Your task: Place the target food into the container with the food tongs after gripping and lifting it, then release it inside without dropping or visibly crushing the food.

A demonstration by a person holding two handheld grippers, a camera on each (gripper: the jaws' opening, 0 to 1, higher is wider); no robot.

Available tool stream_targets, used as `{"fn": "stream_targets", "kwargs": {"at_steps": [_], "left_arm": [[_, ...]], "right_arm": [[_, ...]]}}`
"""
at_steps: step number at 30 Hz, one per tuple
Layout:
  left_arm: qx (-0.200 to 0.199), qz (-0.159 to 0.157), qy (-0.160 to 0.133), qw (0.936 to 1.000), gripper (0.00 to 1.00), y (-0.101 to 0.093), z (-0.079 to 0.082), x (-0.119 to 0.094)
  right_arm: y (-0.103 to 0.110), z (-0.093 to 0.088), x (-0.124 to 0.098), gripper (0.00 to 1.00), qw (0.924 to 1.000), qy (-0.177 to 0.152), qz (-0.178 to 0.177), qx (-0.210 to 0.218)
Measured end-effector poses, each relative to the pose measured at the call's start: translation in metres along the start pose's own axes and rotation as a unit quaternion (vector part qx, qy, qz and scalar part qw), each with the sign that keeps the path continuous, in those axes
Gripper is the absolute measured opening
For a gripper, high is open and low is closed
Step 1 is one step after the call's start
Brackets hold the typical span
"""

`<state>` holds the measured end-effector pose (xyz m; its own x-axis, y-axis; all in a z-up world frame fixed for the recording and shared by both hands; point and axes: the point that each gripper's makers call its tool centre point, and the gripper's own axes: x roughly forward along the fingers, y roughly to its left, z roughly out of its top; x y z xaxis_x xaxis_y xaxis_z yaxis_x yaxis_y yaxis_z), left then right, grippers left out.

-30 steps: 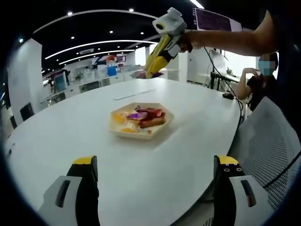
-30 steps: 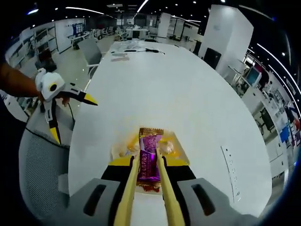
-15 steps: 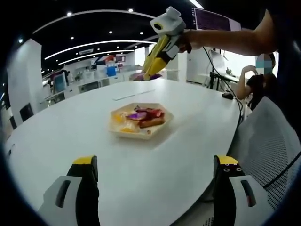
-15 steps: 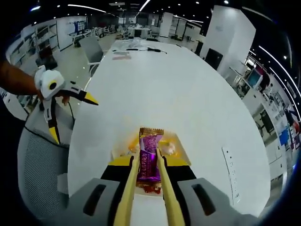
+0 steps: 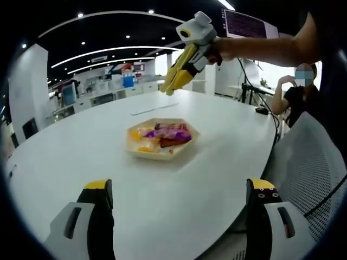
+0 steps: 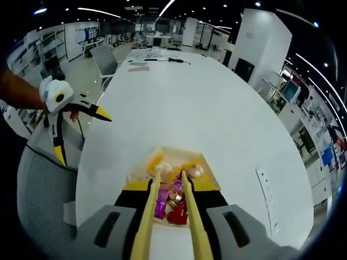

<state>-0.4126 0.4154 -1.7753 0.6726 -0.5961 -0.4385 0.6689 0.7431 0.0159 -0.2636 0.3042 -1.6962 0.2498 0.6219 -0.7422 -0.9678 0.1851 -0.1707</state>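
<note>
Purple snack packet [image 5: 172, 128] dropped from tongs [image 6: 168, 201] into tray [image 5: 162, 153], below right claw [image 5: 170, 86], now empty, left claw [image 5: 179, 190] spread

The purple snack packet [image 6: 163, 205] has dropped from the tongs [image 6: 169, 179] into the tray [image 5: 133, 151].

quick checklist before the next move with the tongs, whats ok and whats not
1. Yellow food tongs empty: ok, nothing between the tips.
2. Purple wrapped snack inside the beige hexagonal tray: ok, lying among the other food.
3. Snack uncrushed: cannot tell, too small.
4. Tongs clear of the tray: ok, raised above it in the left gripper view.
5. Left gripper free: ok, open and away from the tray.
6. Tray fully on the white oval table: ok.
</note>
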Motion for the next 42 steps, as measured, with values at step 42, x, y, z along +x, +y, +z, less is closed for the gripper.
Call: {"fn": "stream_targets", "kwargs": {"at_steps": [42], "left_arm": [[0.069,-0.054,0.035,0.9955,0.99,-0.018,0.005,0.012]], "right_arm": [[0.021,0.007,-0.116,0.27,0.9526,-0.293,-0.043,0.071]]}}
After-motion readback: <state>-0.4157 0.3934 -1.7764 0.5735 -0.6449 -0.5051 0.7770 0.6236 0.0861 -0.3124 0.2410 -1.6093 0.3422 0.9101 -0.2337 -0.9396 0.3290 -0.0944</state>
